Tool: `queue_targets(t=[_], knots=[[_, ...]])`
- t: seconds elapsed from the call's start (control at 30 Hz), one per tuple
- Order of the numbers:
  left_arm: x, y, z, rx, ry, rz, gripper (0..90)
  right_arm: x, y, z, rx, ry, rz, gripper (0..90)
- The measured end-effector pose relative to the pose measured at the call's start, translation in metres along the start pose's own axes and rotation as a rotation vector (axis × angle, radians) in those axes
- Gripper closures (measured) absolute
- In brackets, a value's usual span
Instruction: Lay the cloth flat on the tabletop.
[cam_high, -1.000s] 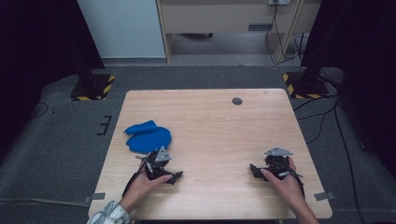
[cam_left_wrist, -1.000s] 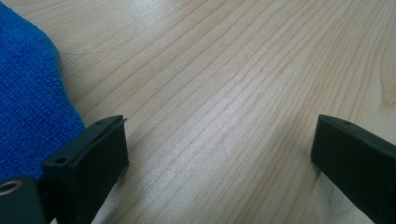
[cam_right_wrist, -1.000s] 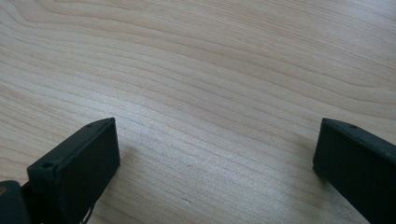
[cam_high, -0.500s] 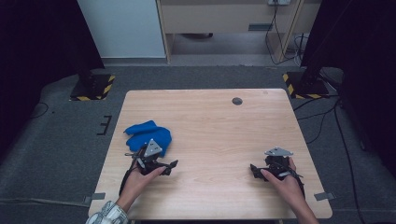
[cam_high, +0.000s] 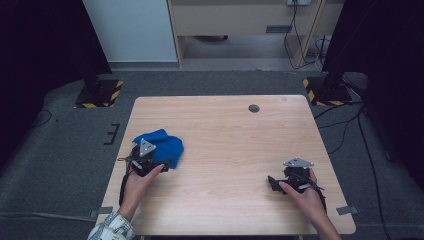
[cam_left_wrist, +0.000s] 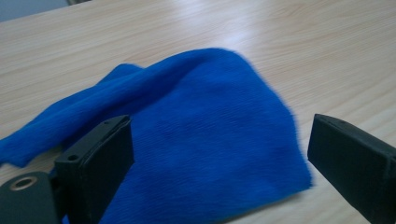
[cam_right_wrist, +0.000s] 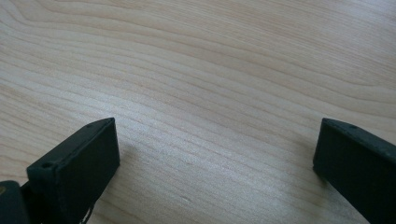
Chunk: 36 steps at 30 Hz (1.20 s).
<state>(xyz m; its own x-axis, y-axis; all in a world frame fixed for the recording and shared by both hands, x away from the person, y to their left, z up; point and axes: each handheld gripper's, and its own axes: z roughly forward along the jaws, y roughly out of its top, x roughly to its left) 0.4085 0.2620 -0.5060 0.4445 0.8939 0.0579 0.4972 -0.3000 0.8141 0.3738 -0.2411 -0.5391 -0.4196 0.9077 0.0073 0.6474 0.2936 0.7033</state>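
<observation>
The left claw (cam_left_wrist: 219, 163) has moved up to the cloth (cam_left_wrist: 205, 135), jaws wide; lower it first, then pinch the near edge. The right claw (cam_right_wrist: 217, 172) rests wide on the bench (cam_high: 235, 130).

One blue cloth (cam_high: 162, 145), one table (cam_high: 240, 150), two grippers, left (cam_high: 150, 161) and right (cam_high: 280, 183)

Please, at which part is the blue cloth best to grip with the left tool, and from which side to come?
Probably the near right corner of the blue cloth, approached from the person's side. It lies crumpled but flat there, its edge free on the table, and the open left tool already straddles that part.
</observation>
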Motion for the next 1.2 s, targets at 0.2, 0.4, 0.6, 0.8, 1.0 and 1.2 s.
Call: queue_targets(t=[0.2, 0.4, 0.6, 0.8, 1.0, 1.2], knots=[[0.018, -0.004, 0.017, 0.055, 0.055, -0.02, 6.6, 0.0, 0.0, 0.0, 0.0, 0.0, 0.0, 0.7], [0.02, -0.008, 0.028, 0.103, 0.048, -0.028, 7.0, 0.0, 0.0, 0.0, 0.0, 0.0, 0.0, 0.7], [0.022, -0.01, 0.032, 0.125, 0.026, -0.055, 10.8, 0.0, 0.0, 0.0, 0.0, 0.0, -0.001, 0.7], [0.026, -0.011, 0.031, 0.121, 0.019, -0.068, 24.1, 0.0, 0.0, 0.0, 0.0, 0.0, 0.0, 0.7], [0.03, -0.011, 0.029, 0.112, 0.065, -0.066, 51.3, 0.0, 0.0, 0.0, 0.0, 0.0, -0.001, 0.7], [0.035, -0.011, 0.028, 0.088, 0.078, -0.098, 73.3, 0.0, 0.0, 0.0, 0.0, 0.001, -0.001, 0.7]])
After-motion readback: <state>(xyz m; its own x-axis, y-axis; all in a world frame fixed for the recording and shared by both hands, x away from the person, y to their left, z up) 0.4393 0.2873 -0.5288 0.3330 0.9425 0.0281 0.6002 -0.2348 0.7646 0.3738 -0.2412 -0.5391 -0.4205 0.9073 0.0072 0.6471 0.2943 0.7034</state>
